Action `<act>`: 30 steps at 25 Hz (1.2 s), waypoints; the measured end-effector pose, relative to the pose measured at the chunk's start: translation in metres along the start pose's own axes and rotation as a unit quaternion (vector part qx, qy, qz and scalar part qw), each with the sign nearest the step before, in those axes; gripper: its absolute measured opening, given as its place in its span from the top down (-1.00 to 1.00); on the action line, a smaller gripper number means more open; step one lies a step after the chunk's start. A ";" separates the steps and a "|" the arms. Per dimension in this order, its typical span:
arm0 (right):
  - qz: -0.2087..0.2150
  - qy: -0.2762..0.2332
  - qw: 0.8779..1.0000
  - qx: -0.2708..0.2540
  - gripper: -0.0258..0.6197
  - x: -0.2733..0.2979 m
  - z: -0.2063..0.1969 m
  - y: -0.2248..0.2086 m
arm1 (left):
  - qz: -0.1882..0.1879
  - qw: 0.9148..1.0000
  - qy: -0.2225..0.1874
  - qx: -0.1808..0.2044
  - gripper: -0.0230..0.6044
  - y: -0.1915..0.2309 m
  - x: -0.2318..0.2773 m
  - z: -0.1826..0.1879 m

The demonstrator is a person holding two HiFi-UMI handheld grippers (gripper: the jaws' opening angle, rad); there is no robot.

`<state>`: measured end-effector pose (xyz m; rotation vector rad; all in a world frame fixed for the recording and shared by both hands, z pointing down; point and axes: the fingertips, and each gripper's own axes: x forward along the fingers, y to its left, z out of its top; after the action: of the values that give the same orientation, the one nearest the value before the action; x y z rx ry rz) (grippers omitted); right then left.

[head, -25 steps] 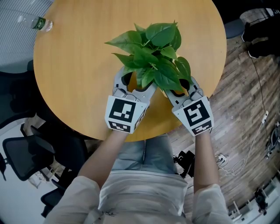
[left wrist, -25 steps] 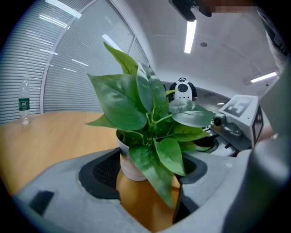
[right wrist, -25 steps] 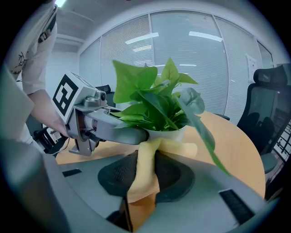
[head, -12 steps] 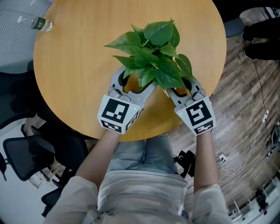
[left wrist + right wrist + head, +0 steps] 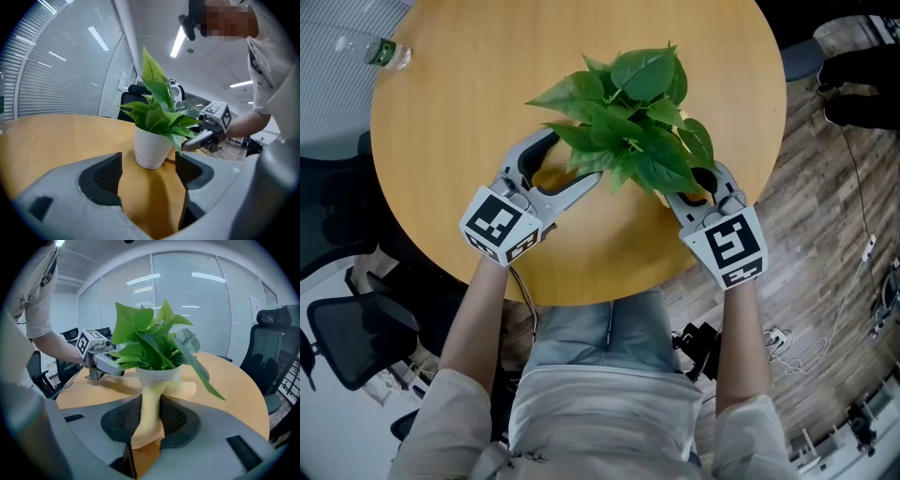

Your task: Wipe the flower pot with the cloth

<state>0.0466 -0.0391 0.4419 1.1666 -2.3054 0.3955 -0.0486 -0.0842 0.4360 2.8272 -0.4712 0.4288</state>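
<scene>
**Yellow cloth clamped against a smooth white pot on a round wooden table**

The right gripper point(image 5: 151, 422) pinches a soft yellow cloth point(image 5: 149, 405) between ribbed black pads, and the cloth's free end lies against the flower pot point(image 5: 159, 374). The left gripper point(image 5: 148, 172) stands with its jaws apart and empty, the pot just beyond them. In the head view glossy leaves point(image 5: 630, 117) cover the pot. That view shows the table point(image 5: 459, 131), plank flooring point(image 5: 825, 281) and a plastic bottle point(image 5: 380, 49).

Bare tabletop point(image 5: 441, 131) across left and top of head view; bottle point(image 5: 380, 49) at upper-left edge. Leaves point(image 5: 628, 117) overhang the pot point(image 5: 151, 145), blocking approach from above.
</scene>
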 end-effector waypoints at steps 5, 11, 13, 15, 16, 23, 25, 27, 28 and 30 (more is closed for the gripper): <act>-0.003 0.001 1.000 0.004 0.64 0.001 0.000 -0.002 | -0.076 0.996 -0.022 0.045 -0.23 0.004 0.010 0.019; -0.001 0.004 1.000 0.004 0.64 0.002 0.000 -0.002 | -0.150 0.985 -0.024 0.080 -0.35 0.004 0.029 0.032; -0.001 0.006 1.000 0.005 0.64 0.001 -0.001 -0.003 | -0.172 0.981 -0.012 0.091 -0.38 0.001 0.035 0.031; -0.011 0.006 1.000 0.015 0.64 0.000 -0.002 -0.009 | -0.188 0.977 -0.008 0.097 -0.39 -0.001 0.039 0.032; -0.020 0.006 1.000 0.022 0.64 -0.002 -0.003 -0.015 | -0.193 0.976 -0.007 0.099 -0.39 -0.001 0.040 0.033; -0.050 0.008 0.999 0.015 0.64 -0.002 0.005 -0.048 | -0.227 0.969 -0.002 0.097 -0.39 -0.006 0.045 0.034; -0.048 0.002 0.999 0.011 0.64 0.001 0.012 -0.049 | -0.231 0.968 -0.004 0.094 -0.38 -0.008 0.047 0.033; -0.046 -0.001 0.999 0.005 0.64 0.005 0.018 -0.045 | -0.231 0.969 -0.006 0.090 -0.38 -0.009 0.048 0.033; -0.046 -0.001 0.999 0.001 0.64 0.007 0.020 -0.043 | -0.230 0.969 -0.006 0.088 -0.38 -0.009 0.048 0.033; -0.047 0.000 0.999 0.000 0.64 0.007 0.020 -0.041 | -0.227 0.970 -0.006 0.085 -0.37 -0.009 0.048 0.032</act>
<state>0.0701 -0.0777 0.4307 1.2701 -2.2405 0.3590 0.0056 -0.0986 0.4197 2.9748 0.2267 0.3689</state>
